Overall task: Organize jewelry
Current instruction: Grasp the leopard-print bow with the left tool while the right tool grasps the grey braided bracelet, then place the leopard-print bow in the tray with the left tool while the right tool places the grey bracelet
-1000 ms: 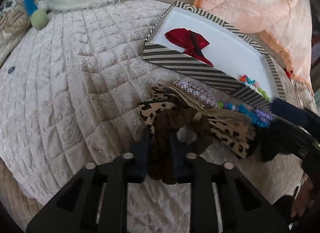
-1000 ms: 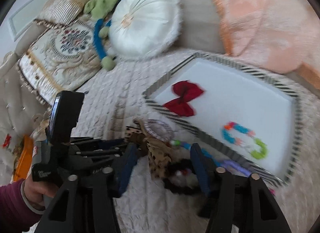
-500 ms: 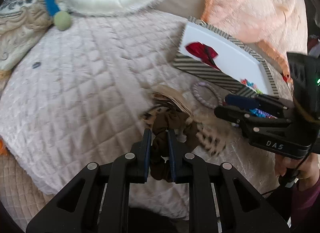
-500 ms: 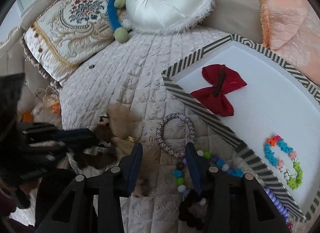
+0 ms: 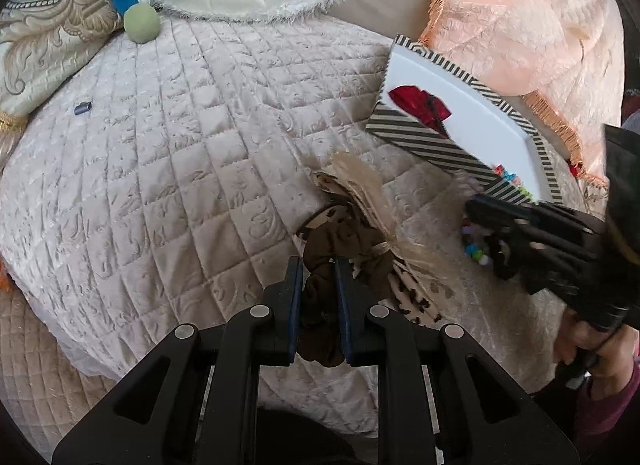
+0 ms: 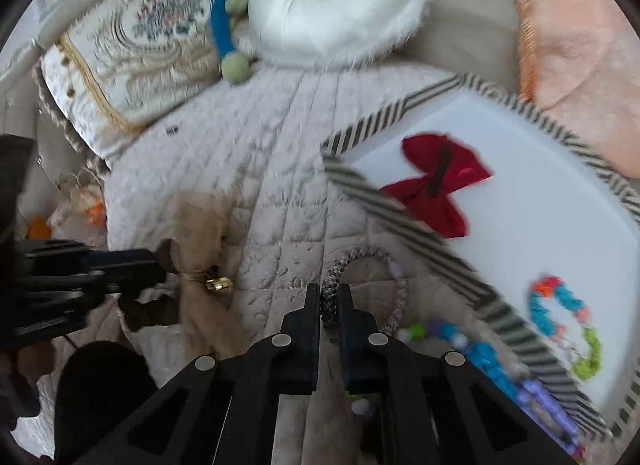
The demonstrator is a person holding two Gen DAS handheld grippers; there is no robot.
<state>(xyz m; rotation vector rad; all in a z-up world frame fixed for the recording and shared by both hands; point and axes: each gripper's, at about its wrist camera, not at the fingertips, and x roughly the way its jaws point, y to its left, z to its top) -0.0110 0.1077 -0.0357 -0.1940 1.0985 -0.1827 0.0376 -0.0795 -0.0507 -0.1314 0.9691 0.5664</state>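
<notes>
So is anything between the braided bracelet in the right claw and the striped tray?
Only the tray's own raised striped wall. The right claw grips the grey braided rope bracelet on the quilt just outside it. The white tray floor beside the red fabric bow looks free.

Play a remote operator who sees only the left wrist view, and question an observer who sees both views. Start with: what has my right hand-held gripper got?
Observer: The right hand-held gripper is shut on a braided bracelet.
Operator: Is that bracelet in the tray?
Observer: No. It lies on the quilt, just outside the striped wall of the tray.
Operator: My left hand-held gripper pinches a scrunchie beside a burlap bow. Is there anything on the bow that I miss?
Observer: Yes, a gold bell sits at its tied middle.
</notes>
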